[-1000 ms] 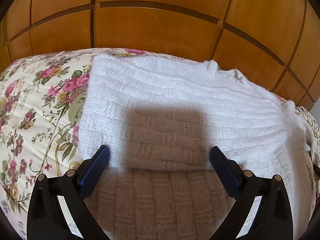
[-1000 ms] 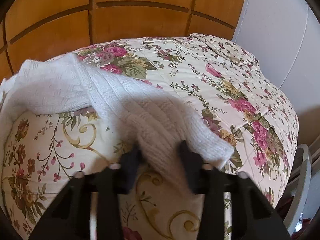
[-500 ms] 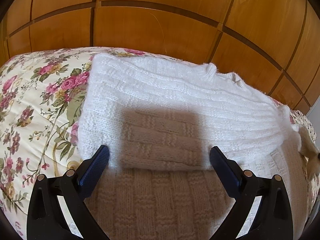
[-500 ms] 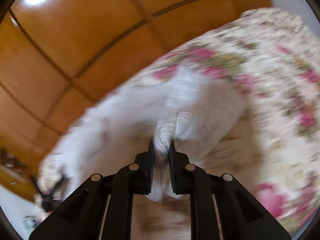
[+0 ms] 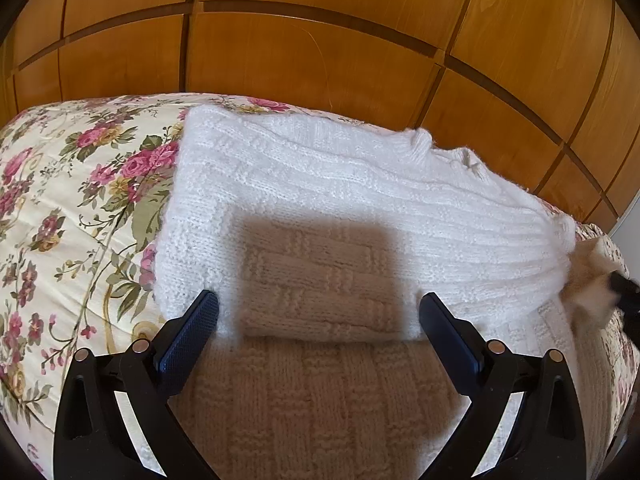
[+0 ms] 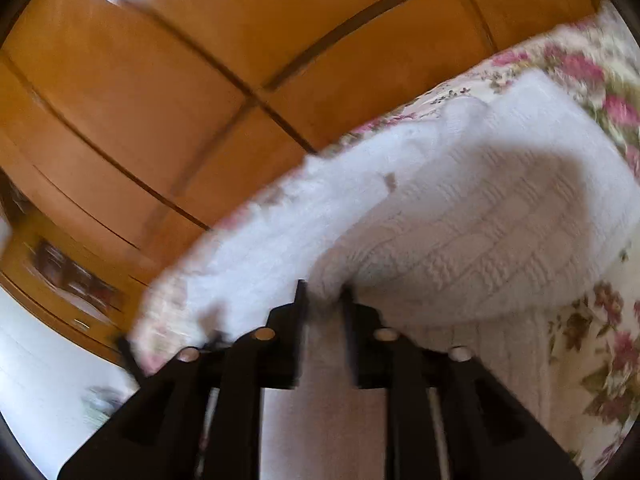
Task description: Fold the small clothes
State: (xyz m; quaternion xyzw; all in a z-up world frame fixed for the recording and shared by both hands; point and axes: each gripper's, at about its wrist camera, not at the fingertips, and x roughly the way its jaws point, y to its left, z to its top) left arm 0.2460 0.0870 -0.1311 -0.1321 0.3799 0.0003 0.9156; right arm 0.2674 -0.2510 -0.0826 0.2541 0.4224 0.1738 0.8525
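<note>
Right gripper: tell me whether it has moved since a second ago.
Yes. The right gripper swung leftward with the white sweater; the wooden wardrobe now fills its view. Its jaws have just been opening.

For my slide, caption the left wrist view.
Open left gripper over a folded white sweater on a floral bedspread.

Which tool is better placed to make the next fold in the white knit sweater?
Probably the left tool: wide open, straddling the white knit sweater's near folded edge. The right tool, jaws just opening, sits blurred at its side.

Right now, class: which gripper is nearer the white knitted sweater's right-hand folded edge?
Right. The right gripper sits at that edge of the sweater; the left gripper hovers open over its middle.
</note>
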